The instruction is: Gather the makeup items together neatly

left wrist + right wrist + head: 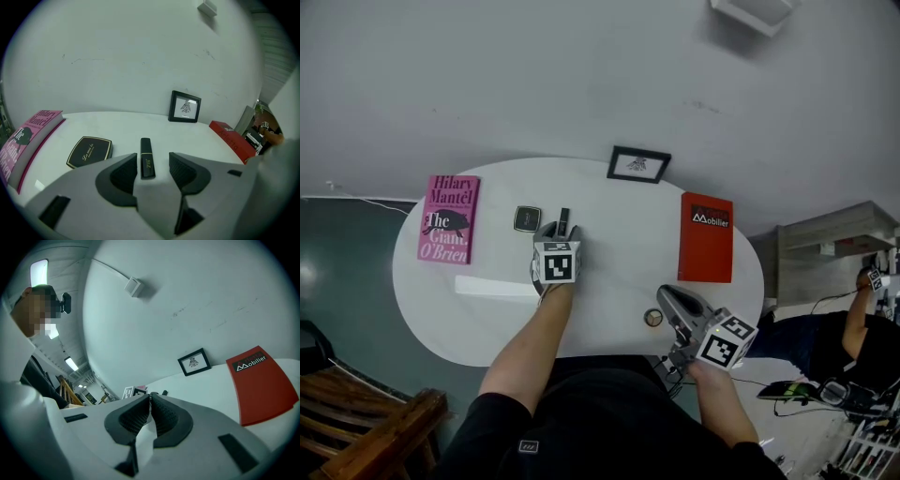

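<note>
The left hand-held gripper point(152, 161) hangs low over the white oval worktop point(609, 244) with its jaws apart. The slim black lipstick tube with gold lettering point(146, 146) lies flat between them, pointing away along the jaw line, and neither pad seems to press on it. Just to the left of these jaws sits the flat black square compact with gold script point(90, 151), near the tube but not touching it.

I judge the step in hand to be placing the tube beside the compact. To do it well, the jaws should stay wide and lift straight up, or draw straight back along the tube's length. A sideways drift would let a pad nudge the tube, and it would probably roll or skew.

The right hand-held gripper point(150, 401) has its jaws together on nothing, at the worktop's near edge. Just to its left is a small round gold-brown pot point(652, 318), well apart from the other two items. That is probably the next piece to bring over, and it should be taken across its width so it does not slip.
</note>
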Motion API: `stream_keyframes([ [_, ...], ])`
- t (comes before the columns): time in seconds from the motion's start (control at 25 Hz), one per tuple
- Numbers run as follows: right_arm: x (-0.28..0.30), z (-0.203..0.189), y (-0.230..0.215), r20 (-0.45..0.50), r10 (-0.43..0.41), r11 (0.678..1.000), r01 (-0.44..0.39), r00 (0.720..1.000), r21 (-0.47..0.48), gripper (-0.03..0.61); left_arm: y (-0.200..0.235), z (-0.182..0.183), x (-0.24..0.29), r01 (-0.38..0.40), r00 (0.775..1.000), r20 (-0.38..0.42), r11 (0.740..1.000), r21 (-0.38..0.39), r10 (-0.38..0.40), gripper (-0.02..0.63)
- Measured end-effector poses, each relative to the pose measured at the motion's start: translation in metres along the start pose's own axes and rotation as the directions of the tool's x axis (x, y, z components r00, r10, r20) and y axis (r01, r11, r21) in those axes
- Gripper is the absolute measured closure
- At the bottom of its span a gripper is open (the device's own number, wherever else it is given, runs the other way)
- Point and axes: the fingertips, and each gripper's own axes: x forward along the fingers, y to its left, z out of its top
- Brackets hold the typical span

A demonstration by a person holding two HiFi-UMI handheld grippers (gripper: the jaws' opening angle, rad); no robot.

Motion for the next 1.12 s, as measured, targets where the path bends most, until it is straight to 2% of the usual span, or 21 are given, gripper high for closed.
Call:
stream_keyframes([
  [0.24,-0.013,0.006,0.017,0.066,-0.036,0.999,0.038,0.997,-0.036,0.541,-0.004,0.005,-0.035,0.063,0.996,0.067,0.997,0.033,-0.065,0.415],
  [0.36,-0.02,0.016,0.028,0.11,-0.048,0.995,0.057,0.993,-0.079,0.54,-0.01,0.012,-0.058,0.112,0.986,0.117,0.992,0.057,-0.118,0.438],
  [0.68,-0.038,0.043,0.051,0.181,-0.045,0.979,0.079,0.982,-0.186,0.54,-0.043,0.038,-0.142,0.23,0.928,0.258,0.957,0.176,-0.27,0.517],
  [1.0,-0.072,0.047,0.066,0.198,0.028,0.933,0.045,0.98,-0.358,0.54,-0.098,0.039,-0.202,0.297,0.881,0.301,0.921,0.252,-0.366,0.557],
  [1.12,-0.097,0.039,0.062,0.187,0.05,0.906,0.034,0.981,-0.422,0.54,-0.13,0.027,-0.216,0.314,0.873,0.303,0.916,0.251,-0.382,0.568],
])
